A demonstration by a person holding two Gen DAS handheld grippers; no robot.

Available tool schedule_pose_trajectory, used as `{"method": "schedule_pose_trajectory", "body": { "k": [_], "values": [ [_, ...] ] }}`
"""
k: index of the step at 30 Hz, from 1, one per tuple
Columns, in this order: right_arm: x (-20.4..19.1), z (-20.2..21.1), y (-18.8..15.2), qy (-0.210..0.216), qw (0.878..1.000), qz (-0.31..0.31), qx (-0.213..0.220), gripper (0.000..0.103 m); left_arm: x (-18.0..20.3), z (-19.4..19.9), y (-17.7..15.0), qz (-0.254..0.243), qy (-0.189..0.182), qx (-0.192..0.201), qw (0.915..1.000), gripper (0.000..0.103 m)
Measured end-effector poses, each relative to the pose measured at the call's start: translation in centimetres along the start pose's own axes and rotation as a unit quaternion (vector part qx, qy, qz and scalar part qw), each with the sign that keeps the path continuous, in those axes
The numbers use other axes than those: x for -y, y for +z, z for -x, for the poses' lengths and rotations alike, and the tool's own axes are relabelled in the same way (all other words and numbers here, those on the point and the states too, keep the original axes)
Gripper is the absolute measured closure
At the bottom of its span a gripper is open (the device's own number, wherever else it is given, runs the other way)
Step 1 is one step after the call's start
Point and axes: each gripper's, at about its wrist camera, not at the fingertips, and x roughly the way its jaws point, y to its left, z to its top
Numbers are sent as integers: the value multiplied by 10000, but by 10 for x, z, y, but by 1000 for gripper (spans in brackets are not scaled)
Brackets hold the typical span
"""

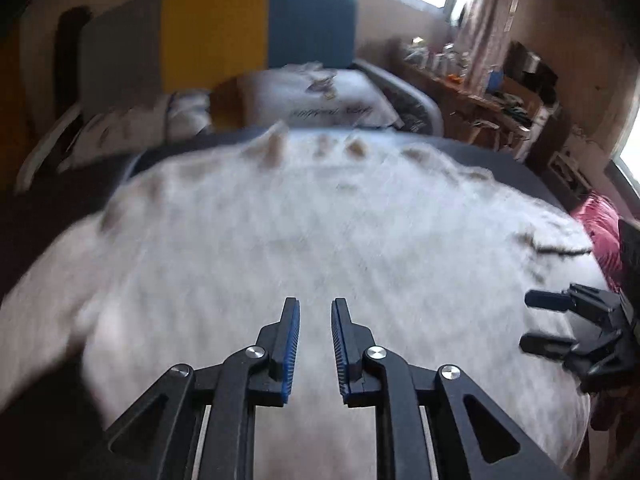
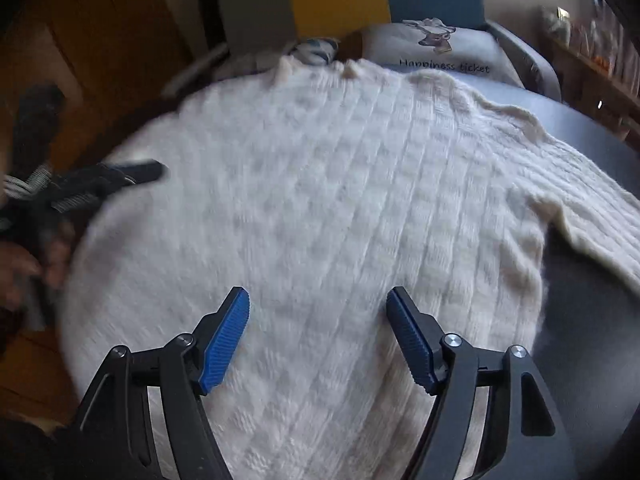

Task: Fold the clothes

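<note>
Right wrist view shows the white sweater [image 2: 320, 208] sharp, flat on the grey bed [image 2: 580, 128], ribs running away toward the pillow [image 2: 436, 56], one sleeve [image 2: 592, 216] out to the right; the right gripper [image 2: 318, 300] wide open, empty. Left wrist view is blurred; the left gripper [image 1: 315, 308] is slightly open above the sweater, holding nothing

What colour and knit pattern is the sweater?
Cream-white sweater with vertical cable-knit ribbing; clearest in the right wrist view.
</note>
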Motion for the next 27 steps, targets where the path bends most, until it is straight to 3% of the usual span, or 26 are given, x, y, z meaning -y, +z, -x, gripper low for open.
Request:
{"method": "schedule_pose_trajectory", "body": {
  "k": [4, 8, 11, 15, 17, 21, 27],
  "values": [
    [45, 3, 53, 221, 9973, -232, 656, 29, 16, -35, 39, -313, -197, 100, 9993, 87],
    [92, -24, 97, 132, 9972, -364, 646, 29, 32, -70, 79, -626, -394, 200, 9971, 87],
    [127, -48, 119, -215, 9970, -567, 486, 29, 45, -97, 108, -864, -535, 268, 9945, 87],
    [148, -66, 118, -665, 9959, -582, 177, 30, 52, -141, 105, -981, -103, -296, 9947, 87],
    [151, -60, 116, -629, 9964, -478, 318, 30, 52, -140, 105, -866, -213, -148, 9959, 88],
    [154, -35, 110, -614, 9958, -443, 509, 30, 73, -133, 122, -766, -858, 94, 9933, 88],
    [185, -14, 96, -1006, 9925, -541, 435, 30, 125, -153, 143, -1130, -1134, 185, 9869, 88]
  ]
}}
